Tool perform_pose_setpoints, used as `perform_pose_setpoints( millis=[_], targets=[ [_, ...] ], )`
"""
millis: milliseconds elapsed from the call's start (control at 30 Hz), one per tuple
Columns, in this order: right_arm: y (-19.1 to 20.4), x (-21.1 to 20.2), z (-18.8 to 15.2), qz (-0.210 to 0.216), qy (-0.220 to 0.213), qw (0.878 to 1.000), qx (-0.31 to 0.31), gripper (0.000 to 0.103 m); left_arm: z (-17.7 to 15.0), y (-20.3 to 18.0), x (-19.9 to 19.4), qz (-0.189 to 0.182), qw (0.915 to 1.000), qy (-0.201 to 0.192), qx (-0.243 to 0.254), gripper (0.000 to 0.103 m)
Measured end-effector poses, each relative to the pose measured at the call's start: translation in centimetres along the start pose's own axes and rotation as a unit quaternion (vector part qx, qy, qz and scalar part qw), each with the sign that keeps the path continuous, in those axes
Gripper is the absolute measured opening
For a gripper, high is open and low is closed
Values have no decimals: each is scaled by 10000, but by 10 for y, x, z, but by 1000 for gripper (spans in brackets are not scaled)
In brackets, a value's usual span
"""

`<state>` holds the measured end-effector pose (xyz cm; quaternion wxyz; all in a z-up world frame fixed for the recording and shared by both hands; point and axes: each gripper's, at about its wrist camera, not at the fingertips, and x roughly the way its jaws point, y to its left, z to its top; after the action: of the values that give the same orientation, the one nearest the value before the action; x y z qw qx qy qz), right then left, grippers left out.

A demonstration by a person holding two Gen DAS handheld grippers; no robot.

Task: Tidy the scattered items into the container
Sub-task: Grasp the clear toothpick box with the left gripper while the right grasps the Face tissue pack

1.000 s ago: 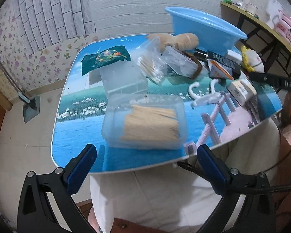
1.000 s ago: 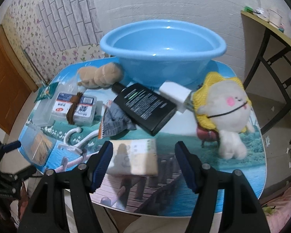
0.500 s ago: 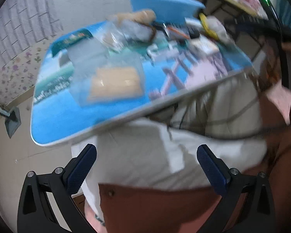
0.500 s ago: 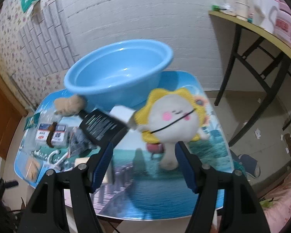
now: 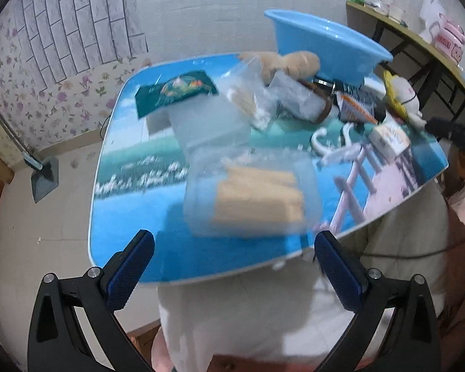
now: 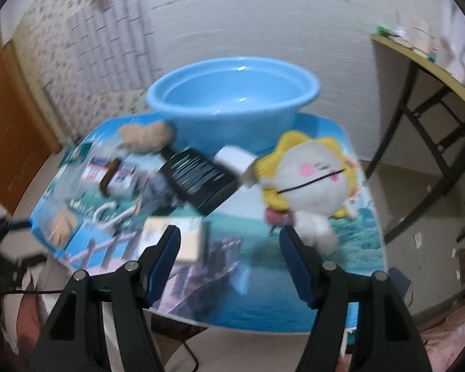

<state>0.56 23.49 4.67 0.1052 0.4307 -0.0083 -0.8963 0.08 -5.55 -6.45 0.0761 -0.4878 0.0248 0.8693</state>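
Observation:
A blue basin [image 6: 232,99] stands empty at the back of the sea-print table [image 6: 254,297]. Scattered before it are a yellow-and-white plush [image 6: 310,179], a black box [image 6: 198,183], a white block [image 6: 235,161], a beige box [image 6: 173,241], banded card packs [image 6: 111,176] and a brown lumpy item [image 6: 145,135]. My right gripper [image 6: 229,248] hovers open over the front edge, holding nothing. My left gripper [image 5: 234,257] is open and empty before a clear box of wooden sticks [image 5: 254,195]. The basin [image 5: 325,46] sits far right in the left wrist view.
A green packet [image 5: 176,91], a clear lidded box [image 5: 207,121], a bag of cotton swabs [image 5: 251,102] and white hooks [image 5: 334,142] lie on the left half. A person's white-clothed lap [image 5: 248,310] is below the table edge. A shelf table [image 6: 434,71] stands right.
The left view dipped toward the person's lap, then swung back onto the table. The right view swung right toward the plush and has come back left. Both grippers stayed open.

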Motion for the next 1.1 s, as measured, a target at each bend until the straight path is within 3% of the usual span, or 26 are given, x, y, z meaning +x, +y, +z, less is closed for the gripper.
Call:
perform_pose_setpoints(
  millis=[367, 733, 1100],
  targets=[
    [26, 21, -7, 187, 277, 9993, -168, 66, 14, -12, 34, 207, 9996, 109, -182, 103],
    [45, 38, -6, 173, 458, 9986, -180, 68, 18, -27, 41, 296, 9985, -318, -324, 103],
    [48, 57, -6, 104, 478, 9987, -162, 69, 14, -30, 40, 394, 9969, -501, -468, 103]
  ],
)
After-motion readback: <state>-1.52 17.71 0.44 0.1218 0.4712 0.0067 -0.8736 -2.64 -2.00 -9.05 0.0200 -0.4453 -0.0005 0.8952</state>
